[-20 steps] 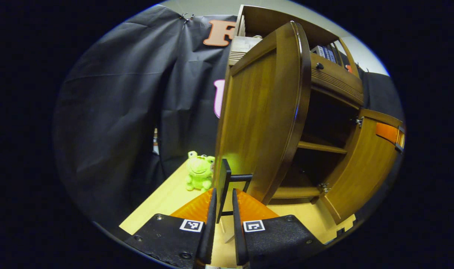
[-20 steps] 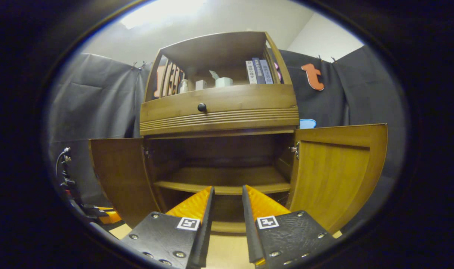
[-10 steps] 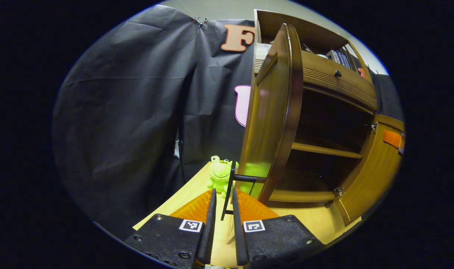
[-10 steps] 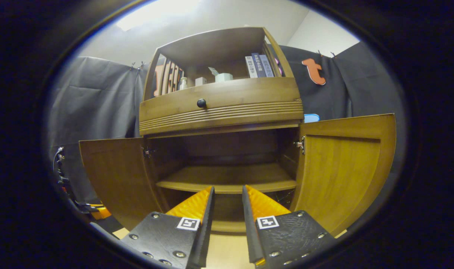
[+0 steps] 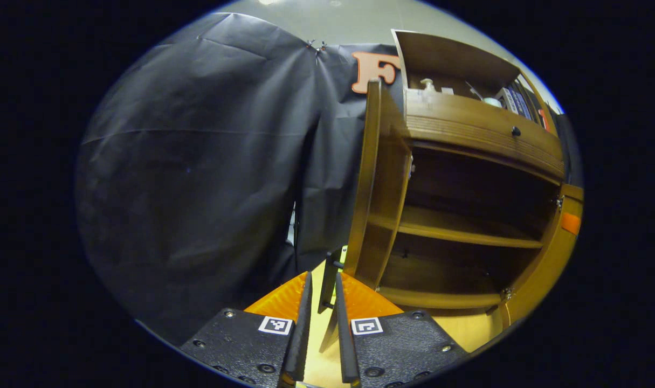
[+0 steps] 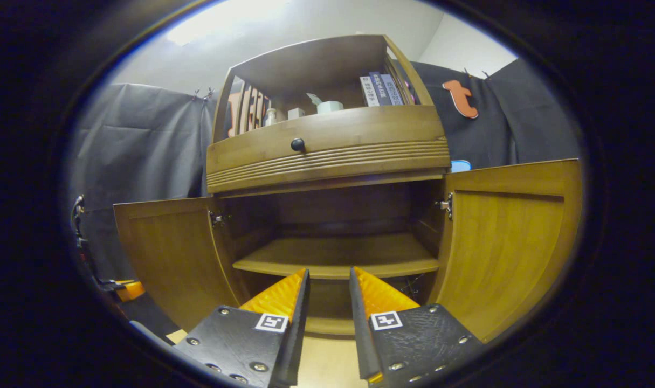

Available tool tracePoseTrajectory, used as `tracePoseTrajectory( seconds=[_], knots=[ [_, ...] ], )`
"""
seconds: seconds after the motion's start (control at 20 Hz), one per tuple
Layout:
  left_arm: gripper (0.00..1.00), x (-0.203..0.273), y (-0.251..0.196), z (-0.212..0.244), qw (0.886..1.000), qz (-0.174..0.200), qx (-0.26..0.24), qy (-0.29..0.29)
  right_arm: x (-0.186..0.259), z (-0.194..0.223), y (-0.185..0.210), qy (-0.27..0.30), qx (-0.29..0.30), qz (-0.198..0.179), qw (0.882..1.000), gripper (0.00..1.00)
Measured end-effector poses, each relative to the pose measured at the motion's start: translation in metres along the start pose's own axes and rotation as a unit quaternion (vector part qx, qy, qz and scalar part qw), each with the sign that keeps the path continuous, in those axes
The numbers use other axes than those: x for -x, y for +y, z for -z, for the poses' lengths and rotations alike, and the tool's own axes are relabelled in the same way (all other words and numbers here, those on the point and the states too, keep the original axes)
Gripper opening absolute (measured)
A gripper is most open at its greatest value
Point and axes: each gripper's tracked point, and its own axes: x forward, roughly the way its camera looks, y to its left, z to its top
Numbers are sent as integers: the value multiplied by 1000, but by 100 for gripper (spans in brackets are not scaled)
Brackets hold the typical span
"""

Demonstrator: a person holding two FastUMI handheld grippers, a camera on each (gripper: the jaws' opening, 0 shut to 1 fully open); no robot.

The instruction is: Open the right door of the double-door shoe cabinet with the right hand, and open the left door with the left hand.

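Wooden left door (image 5: 371, 178) edge-on, its handle (image 5: 329, 275) clamped in left gripper (image 5: 322, 291); right gripper (image 6: 329, 291) apart, empty.

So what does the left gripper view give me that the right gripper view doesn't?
Left gripper view: the handle of the left door sits between the left tongs, with the door seen edge-on. Right gripper view: the right tongs are empty and face the cabinet front, left door and right door both wide open. Shared: drawer knob and inner shelf.
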Motion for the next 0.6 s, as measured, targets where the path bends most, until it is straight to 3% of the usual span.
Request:
tracePoseTrajectory(
  seconds=[0.05,0.1,0.15,0.2,0.35,0.5,0.6],
  knots=[
    [26,4,-1,-14,1000,-2,2,-14,1,-2,-1,-1,0,1,1000,42],
    [17,8,-3,-28,1000,-1,3,-29,1,-3,-2,-2,-1,3,1000,43],
    [26,11,-7,-45,999,1,2,-46,3,-5,-2,-4,-2,5,1000,41],
    [18,15,-13,-64,998,4,-1,-65,4,-8,-4,-6,-2,7,1000,41],
    [17,23,-30,-114,993,14,-13,-117,9,-18,-8,-18,2,13,1000,44],
    [18,32,-66,-156,985,55,-19,-161,17,-27,-13,-30,10,23,999,41],
    [25,34,-96,-169,980,94,-24,-176,22,-35,-17,-40,16,32,999,44]
  ],
)
